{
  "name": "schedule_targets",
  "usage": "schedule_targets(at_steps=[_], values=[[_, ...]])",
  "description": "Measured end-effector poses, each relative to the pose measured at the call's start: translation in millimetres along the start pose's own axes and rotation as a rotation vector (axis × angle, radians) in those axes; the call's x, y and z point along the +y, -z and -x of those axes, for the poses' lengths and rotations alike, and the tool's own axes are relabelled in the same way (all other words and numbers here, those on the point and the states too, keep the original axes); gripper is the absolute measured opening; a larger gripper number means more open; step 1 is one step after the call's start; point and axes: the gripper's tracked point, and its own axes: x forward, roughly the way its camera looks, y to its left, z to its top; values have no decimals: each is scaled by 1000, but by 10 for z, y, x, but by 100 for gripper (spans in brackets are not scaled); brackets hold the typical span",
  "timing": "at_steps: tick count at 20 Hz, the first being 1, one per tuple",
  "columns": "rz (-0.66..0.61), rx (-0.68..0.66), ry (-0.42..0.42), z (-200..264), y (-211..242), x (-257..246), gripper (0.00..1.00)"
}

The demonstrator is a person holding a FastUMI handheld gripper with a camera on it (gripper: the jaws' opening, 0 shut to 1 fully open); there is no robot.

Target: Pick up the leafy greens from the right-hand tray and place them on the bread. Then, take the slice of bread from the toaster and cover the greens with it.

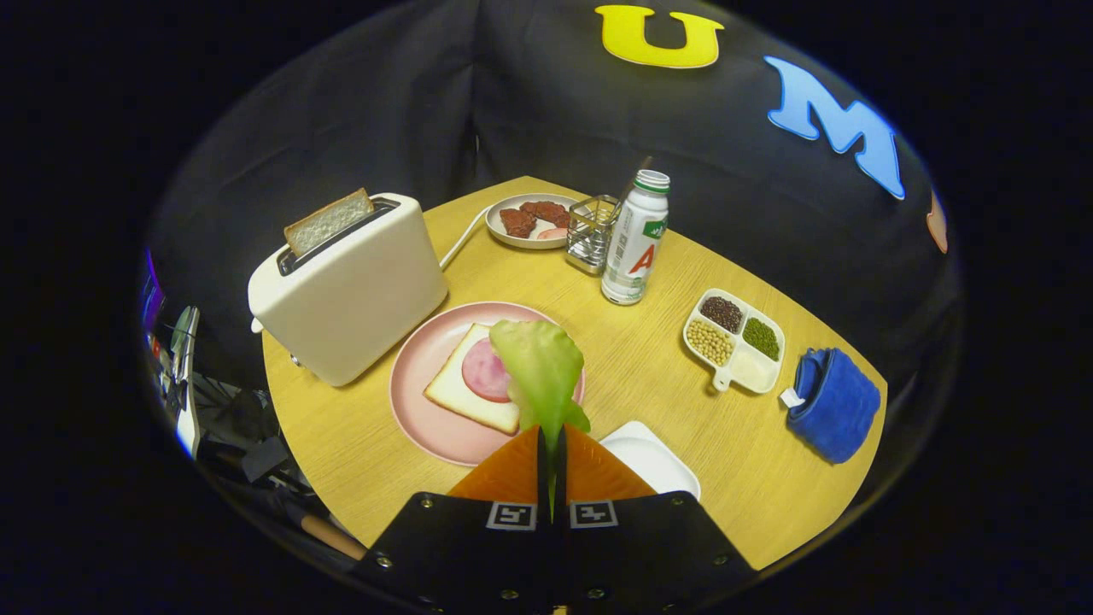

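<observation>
Greens (541,369) | pinched in hand-held gripper (552,444) | over bread (465,395)

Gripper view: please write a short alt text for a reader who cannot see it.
The tool is shut on a leafy green, holding it above ham-topped bread on a pink plate. Beyond, a toaster holds a slice.
</observation>
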Motion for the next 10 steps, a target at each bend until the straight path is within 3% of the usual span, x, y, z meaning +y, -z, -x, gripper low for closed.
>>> schedule_targets(at_steps=[10], values=[[22, 79, -62, -707, -244, 361, 0]])
